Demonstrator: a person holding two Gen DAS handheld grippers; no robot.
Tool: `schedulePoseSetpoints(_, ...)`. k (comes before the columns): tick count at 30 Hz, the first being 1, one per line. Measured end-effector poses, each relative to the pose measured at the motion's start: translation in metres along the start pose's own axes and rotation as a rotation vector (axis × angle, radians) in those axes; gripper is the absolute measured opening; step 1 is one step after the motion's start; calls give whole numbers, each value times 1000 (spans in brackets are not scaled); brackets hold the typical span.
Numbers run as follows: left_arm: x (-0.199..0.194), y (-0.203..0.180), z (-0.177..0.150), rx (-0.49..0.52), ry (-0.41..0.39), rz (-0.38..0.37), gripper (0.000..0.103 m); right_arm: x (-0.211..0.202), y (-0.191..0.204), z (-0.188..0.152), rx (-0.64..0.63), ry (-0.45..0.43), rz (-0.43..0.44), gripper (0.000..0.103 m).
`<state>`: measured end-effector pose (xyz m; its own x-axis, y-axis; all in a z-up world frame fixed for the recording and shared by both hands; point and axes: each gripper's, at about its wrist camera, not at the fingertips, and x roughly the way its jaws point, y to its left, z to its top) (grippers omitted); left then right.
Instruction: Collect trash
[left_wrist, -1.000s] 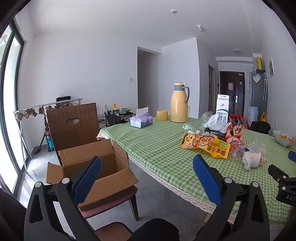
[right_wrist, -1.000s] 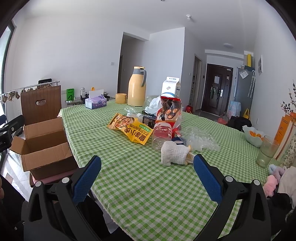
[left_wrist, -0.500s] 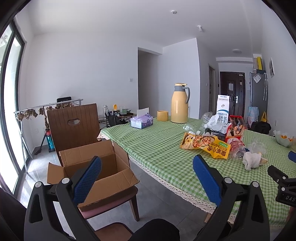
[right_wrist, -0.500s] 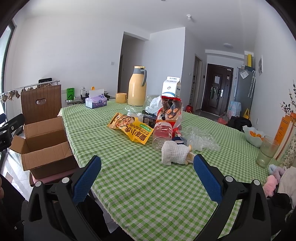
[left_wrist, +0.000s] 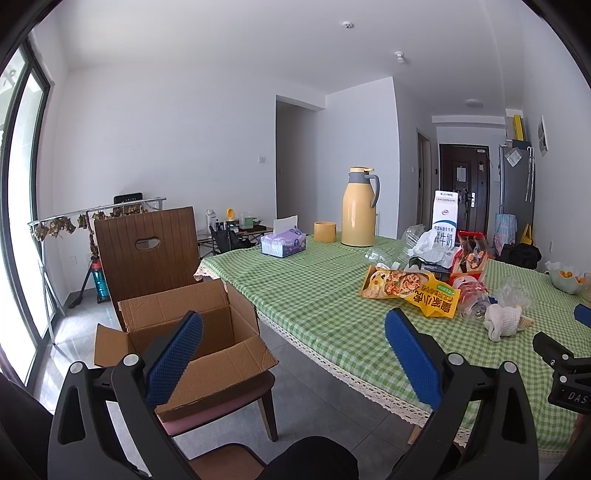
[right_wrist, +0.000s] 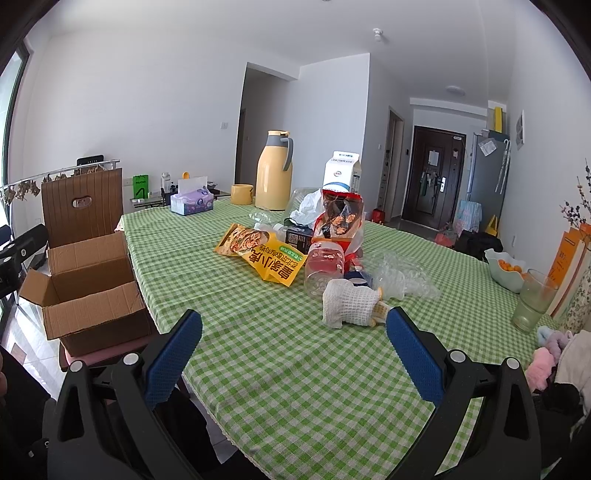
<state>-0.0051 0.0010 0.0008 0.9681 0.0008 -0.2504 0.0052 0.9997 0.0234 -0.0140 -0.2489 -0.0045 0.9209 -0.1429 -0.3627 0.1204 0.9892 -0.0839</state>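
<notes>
Both claws, left (left_wrist: 293, 354) and right (right_wrist: 294, 354), gape wide, holding nothing. Trash, including a yellow snack bag (right_wrist: 264, 254), lies mid-desk (right_wrist: 229, 317); open cardboard box (right_wrist: 86, 284) on chair at left.

Yellow snack bag (right_wrist: 264, 254) lies flat beside a tipped plastic jar (right_wrist: 323, 267).

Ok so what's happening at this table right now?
A trash pickup that hasn't really started. Both tongs, left and right, are open and hold nothing. Wrappers, including a yellow snack bag and a clear plastic jar, lie on the green checked table. An open cardboard box sits on a chair beside it.
</notes>
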Motion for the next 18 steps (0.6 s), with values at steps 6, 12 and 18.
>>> schedulePoseSetpoints(6,-1,0,0,1,-1,0,96,1,0,0,-2,-1,2,96)
schedulePoseSetpoints(12,0,1,0,-1,3,-2,96,3,0,0,1,1,2,96)
schedulePoseSetpoints(18,0,1,0,3,2,-2,96,2,-1,-2,3,3,0,96)
